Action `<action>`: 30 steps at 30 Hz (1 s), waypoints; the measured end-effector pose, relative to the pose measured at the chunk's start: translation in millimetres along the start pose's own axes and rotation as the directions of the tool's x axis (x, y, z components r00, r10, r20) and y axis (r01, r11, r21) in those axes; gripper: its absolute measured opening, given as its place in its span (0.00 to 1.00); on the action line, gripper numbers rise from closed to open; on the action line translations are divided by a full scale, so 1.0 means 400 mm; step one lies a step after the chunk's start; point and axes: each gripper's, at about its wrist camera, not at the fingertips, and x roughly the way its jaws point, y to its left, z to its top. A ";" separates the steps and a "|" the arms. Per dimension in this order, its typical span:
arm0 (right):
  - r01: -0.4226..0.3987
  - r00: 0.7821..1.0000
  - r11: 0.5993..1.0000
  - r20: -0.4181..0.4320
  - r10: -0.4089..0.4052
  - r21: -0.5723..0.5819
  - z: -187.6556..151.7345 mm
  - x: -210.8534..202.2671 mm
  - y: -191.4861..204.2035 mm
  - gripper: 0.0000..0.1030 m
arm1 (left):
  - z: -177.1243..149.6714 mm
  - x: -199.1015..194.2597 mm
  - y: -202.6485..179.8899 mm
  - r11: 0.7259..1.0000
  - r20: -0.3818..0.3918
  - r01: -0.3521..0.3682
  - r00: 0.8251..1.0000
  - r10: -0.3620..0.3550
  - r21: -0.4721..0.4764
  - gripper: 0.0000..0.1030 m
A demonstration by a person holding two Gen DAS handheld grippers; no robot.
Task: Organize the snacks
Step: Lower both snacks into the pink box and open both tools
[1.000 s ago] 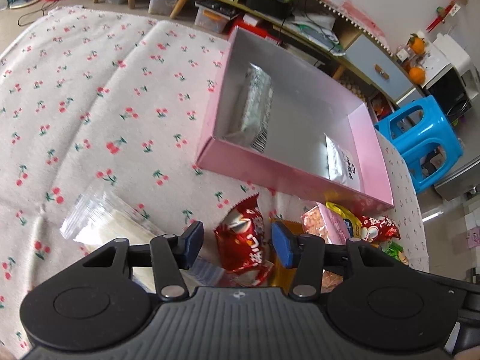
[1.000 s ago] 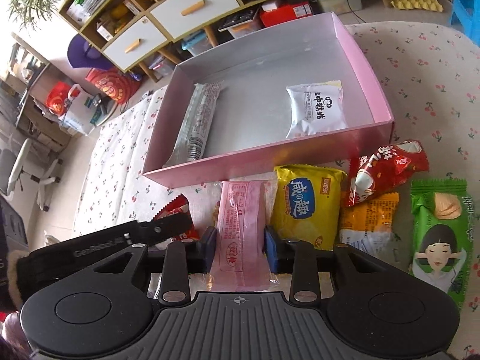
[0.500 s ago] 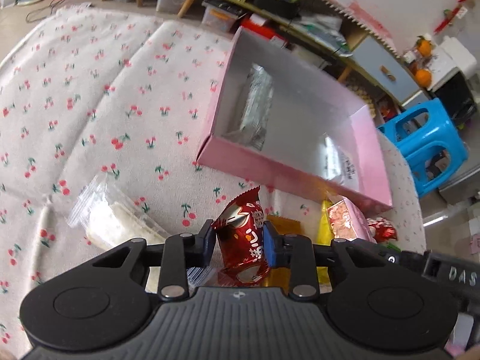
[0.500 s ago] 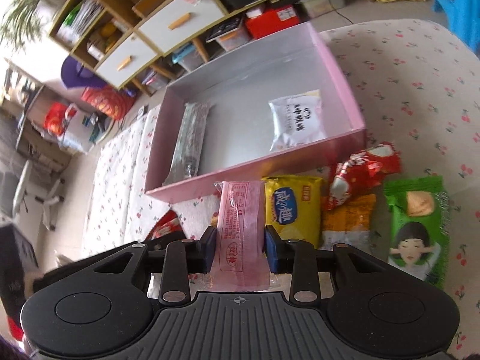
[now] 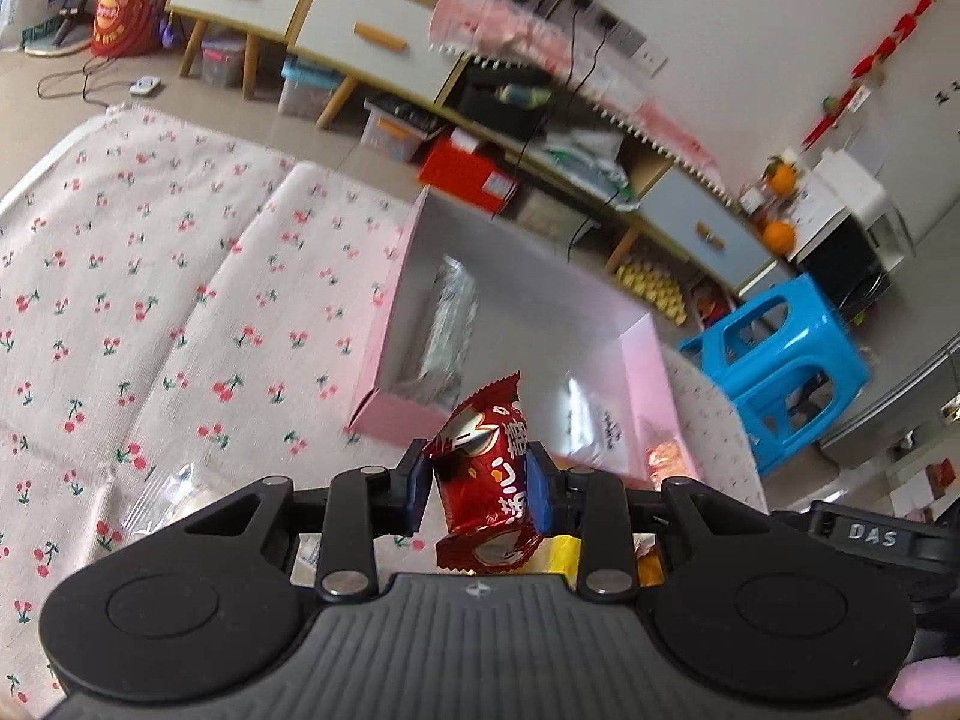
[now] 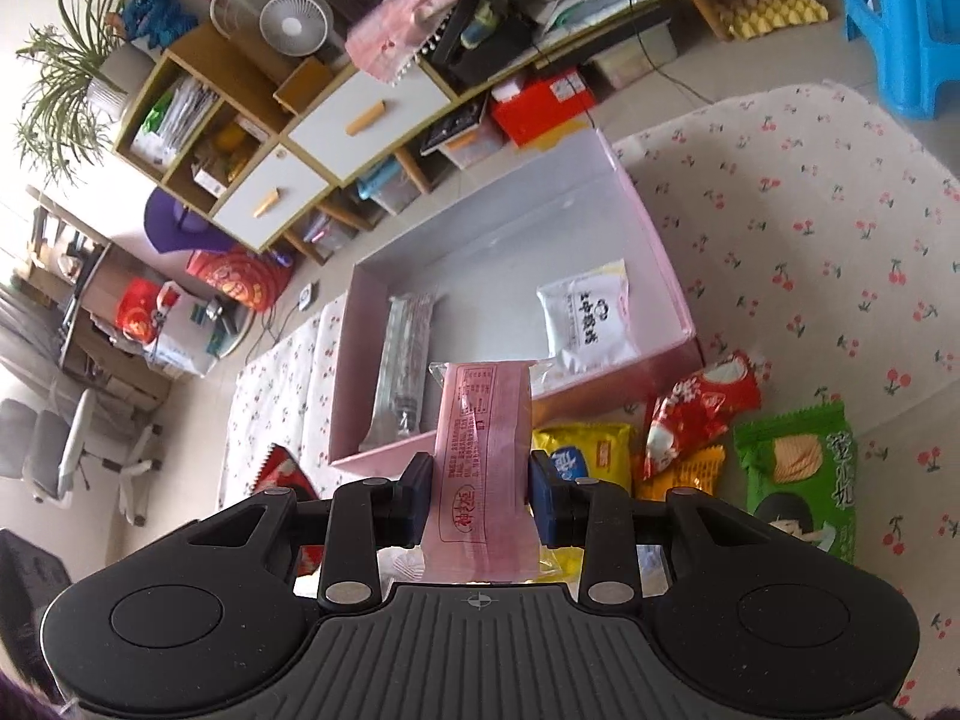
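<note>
Lifted now, two grippers' jaws each clamp one snack: red packet, pink packet.

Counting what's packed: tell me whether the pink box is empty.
Not empty. The pink box holds a white packet and a long silver packet.

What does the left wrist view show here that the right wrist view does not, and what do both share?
Only the left wrist view: the left gripper shut on a red snack packet, and a clear packet on the cloth at lower left.

Only the right wrist view: the right gripper shut on a pink snack packet, plus the yellow packet and green packet lying in front of the box.

Both: the pink box on the cherry-print cloth, holding a silver packet and a white packet.
</note>
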 end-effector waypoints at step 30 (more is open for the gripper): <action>0.093 0.989 0.965 0.137 -0.061 -0.245 0.175 0.219 -0.048 0.32 | 0.037 0.277 -0.124 0.983 -0.067 -0.019 0.997 0.031 0.184 0.29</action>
